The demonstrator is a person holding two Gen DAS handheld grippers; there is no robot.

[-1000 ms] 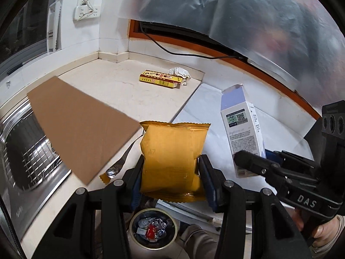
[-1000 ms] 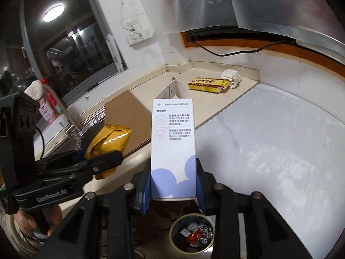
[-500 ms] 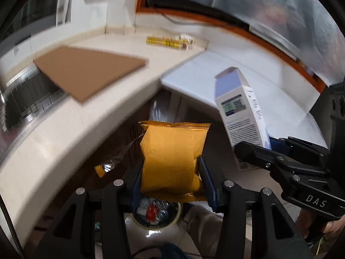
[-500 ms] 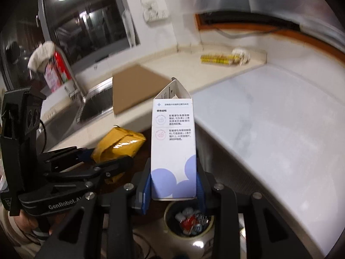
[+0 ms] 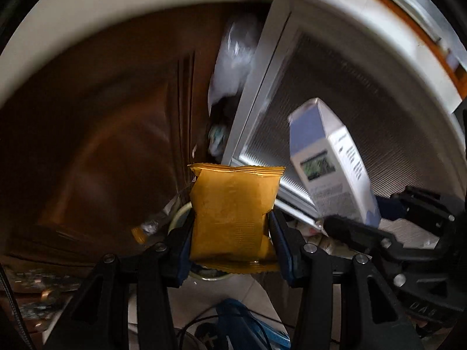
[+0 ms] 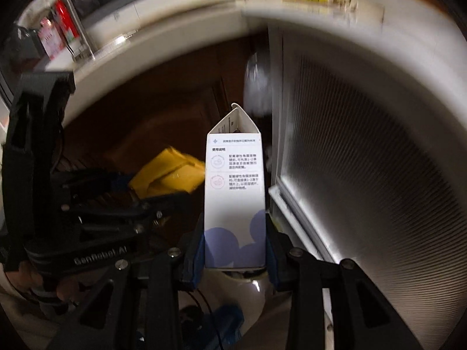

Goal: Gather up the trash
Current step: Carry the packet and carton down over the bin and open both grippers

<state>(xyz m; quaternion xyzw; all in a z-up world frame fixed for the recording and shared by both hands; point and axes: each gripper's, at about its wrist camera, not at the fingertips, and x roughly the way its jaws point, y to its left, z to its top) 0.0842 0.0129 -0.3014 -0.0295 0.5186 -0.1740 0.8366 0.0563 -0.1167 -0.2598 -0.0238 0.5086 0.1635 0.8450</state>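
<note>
Now gripping: left gripper (image 5: 230,230) clamps yellow packet (image 5: 233,215); right gripper (image 6: 235,246) clamps white box (image 6: 235,192).
Marked "GenRobot.AI", "DAS"; lowered below bench (image 6: 181,32) edge since earlier.

You see a plain mustard-yellow snack bag (image 5: 233,215), a white box (image 6: 235,192) with lavender blobs at its base, and a dark brown cabinet (image 5: 102,134) at nine o'clock.

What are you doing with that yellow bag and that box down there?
A person is collecting trash with a gripper in each hand. The left gripper is clamped on a yellow snack bag, and the right gripper is clamped on a white and purple carton. Both are held below the countertop edge, in front of the cabinets. A round bin rim peeks out behind the bag.
</note>
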